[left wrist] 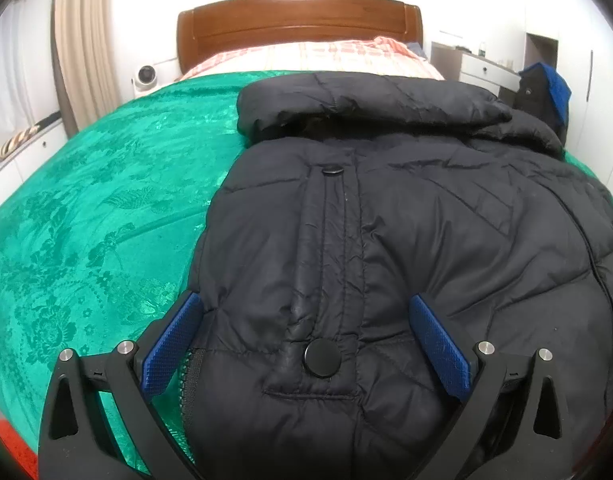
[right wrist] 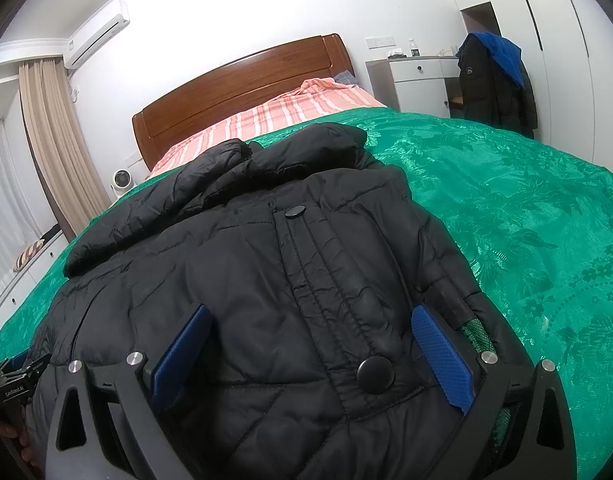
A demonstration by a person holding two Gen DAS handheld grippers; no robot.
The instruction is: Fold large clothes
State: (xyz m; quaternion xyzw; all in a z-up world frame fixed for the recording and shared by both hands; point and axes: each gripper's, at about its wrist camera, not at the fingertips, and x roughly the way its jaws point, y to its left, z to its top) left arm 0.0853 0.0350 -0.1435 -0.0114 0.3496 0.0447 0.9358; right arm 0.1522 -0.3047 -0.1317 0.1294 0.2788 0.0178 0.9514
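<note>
We see the black padded jacket [left wrist: 386, 240] lying front-up on the green bedspread [left wrist: 86, 220], collar toward 12 o'clock by the wooden headboard [left wrist: 298, 20]. The left gripper [left wrist: 306, 344] and right gripper [right wrist: 310, 348] each stand wide open over the hem at 6 o'clock, gripping nothing.

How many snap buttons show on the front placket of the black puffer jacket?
2. One snap button sits near the hem, between the left gripper fingers; the other snap button is up by the collar. More may be hidden.
</note>
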